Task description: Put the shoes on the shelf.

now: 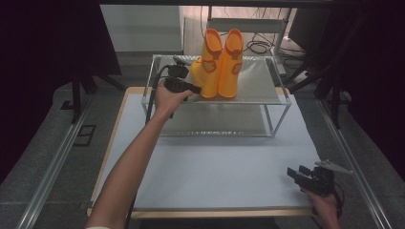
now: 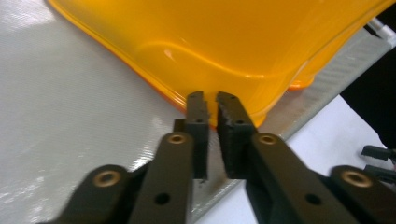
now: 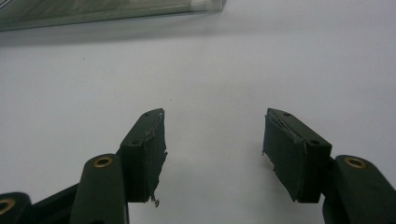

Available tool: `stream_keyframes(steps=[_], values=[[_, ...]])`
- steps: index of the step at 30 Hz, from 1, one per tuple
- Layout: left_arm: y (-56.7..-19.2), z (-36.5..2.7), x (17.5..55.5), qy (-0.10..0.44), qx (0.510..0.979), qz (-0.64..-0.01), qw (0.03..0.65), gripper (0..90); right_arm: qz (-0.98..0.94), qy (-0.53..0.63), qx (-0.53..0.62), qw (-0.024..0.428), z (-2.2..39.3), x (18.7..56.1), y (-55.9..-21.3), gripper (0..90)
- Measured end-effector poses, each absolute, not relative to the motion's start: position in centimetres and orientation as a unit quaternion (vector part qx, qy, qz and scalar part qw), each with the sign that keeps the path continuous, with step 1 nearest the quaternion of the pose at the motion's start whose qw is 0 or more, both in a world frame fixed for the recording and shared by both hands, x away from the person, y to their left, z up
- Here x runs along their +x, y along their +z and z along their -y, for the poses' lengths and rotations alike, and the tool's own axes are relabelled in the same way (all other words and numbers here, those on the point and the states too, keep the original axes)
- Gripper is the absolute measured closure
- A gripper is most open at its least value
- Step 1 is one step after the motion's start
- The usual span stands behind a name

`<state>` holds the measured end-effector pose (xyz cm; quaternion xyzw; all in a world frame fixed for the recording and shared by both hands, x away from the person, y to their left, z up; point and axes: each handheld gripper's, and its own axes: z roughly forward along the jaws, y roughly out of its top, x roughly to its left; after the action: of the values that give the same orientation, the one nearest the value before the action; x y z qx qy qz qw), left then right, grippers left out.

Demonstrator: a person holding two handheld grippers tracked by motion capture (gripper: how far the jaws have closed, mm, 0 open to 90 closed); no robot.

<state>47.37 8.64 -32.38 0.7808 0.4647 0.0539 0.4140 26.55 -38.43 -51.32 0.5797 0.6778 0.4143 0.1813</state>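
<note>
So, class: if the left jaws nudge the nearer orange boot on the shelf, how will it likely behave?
The boot stands tall on a narrow sole, so a high push would probably tip it against its twin. Its glossy skin looks slippery, likely bendy rubber. The smooth shelf may let it slide.

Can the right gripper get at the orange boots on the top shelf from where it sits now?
Probably yes, though it is far off: the right gripper rests open near the table's front right corner, and bare table lies between it and the rack. The left gripper already crowds the boots from their left.
</note>
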Motion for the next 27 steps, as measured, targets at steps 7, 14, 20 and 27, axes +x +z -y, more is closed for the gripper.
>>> stream_keyframes(steps=[7,14,20,27], values=[[-32.0,-10.1,46.5,0.048,0.779,-0.45,0.434,64.5,-0.677,0.415,0.58,0.183,38.5,26.5,-51.2,38.5],[-31.7,-12.1,44.9,0.022,0.79,-0.432,0.434,59.3,-0.677,0.414,0.581,0.183,38.4,26.4,-51.2,38.5],[-31.5,-13.5,42.8,0.013,0.793,-0.416,0.444,53.9,-0.679,0.412,0.579,0.184,38.2,26.4,-51.2,38.5],[-32.0,-14.9,39.5,0.022,0.797,-0.395,0.456,48.4,-0.681,0.412,0.577,0.183,38.0,26.4,-51.2,38.5]])
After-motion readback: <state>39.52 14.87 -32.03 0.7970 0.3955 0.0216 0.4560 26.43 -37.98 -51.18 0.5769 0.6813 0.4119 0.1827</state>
